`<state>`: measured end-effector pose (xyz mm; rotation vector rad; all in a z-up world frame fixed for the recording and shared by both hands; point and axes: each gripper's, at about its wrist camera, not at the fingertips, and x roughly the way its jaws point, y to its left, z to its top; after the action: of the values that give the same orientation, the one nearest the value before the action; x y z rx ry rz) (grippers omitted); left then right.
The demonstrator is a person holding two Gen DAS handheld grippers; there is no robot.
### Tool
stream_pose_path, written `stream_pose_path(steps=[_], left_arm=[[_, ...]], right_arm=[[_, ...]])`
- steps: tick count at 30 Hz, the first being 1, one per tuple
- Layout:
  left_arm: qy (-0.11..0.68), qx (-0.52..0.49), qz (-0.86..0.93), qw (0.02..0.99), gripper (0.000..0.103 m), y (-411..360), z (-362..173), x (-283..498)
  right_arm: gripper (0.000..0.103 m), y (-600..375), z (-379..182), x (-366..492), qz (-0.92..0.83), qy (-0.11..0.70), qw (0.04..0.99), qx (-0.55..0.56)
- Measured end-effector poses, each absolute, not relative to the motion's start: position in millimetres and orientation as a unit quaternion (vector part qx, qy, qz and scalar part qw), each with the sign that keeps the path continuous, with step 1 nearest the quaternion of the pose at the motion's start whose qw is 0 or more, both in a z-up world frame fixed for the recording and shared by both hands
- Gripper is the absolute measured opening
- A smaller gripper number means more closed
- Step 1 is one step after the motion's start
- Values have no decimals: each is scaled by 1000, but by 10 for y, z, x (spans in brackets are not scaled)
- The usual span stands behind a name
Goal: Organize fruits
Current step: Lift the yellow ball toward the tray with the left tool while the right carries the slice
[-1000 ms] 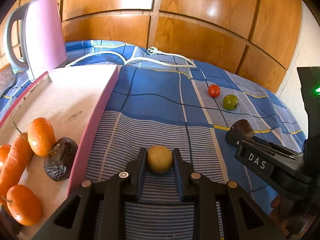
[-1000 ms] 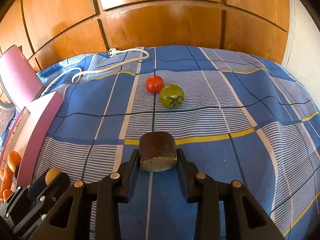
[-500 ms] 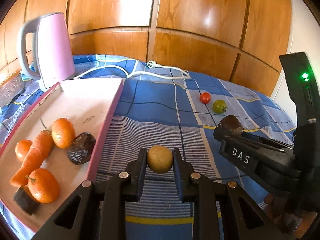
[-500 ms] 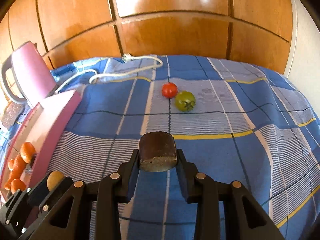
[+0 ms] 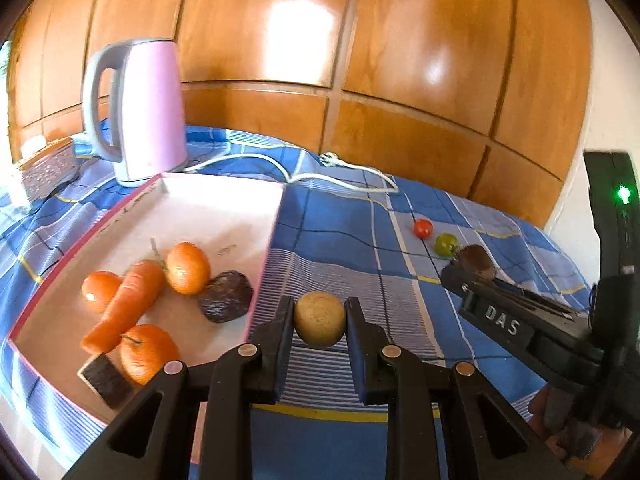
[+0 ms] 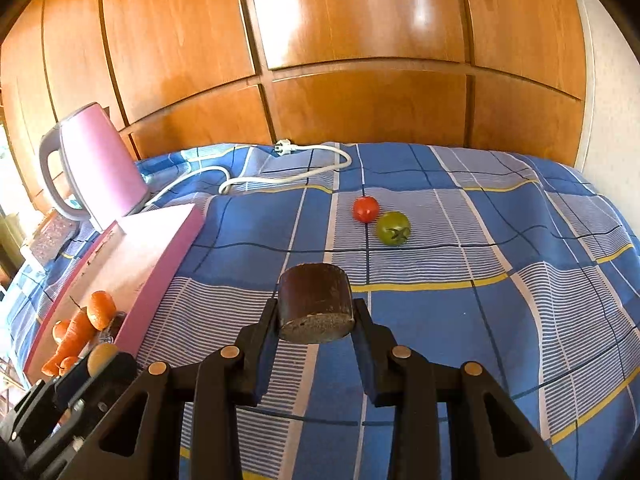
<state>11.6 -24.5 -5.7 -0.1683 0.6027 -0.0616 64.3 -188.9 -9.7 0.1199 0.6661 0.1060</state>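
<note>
My left gripper (image 5: 319,320) is shut on a round yellow-brown fruit (image 5: 319,319), held above the blue checked cloth just right of the pink tray (image 5: 224,204). In the tray lie three orange mandarins (image 5: 187,267), a carrot (image 5: 127,305), a dark wrinkled fruit (image 5: 225,297) and a dark cut piece (image 5: 105,380). My right gripper (image 6: 315,316) is shut on a dark brown cut fruit piece (image 6: 314,306), lifted over the cloth. It also shows in the left wrist view, right gripper (image 5: 470,266). A red tomato (image 6: 365,209) and a green tomato (image 6: 393,227) rest on the cloth beyond.
A pink kettle (image 5: 140,110) stands behind the tray, its white cord and plug (image 6: 286,162) lying across the cloth. A glittery box (image 5: 48,168) sits at the far left. Wooden panels close off the back; a white wall is at the right.
Both grippers have risen and drawn back with their fruit still held. The tray's contents and the kettle have come further into the left wrist view.
</note>
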Motion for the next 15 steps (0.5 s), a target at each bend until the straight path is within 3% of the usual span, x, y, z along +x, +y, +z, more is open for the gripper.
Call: stream_pose_path(steps=[15], left_arm=[[271, -118, 5, 955, 25, 45, 42, 72]], right_arm=[[35, -1677, -58, 550, 89, 308, 947, 17]])
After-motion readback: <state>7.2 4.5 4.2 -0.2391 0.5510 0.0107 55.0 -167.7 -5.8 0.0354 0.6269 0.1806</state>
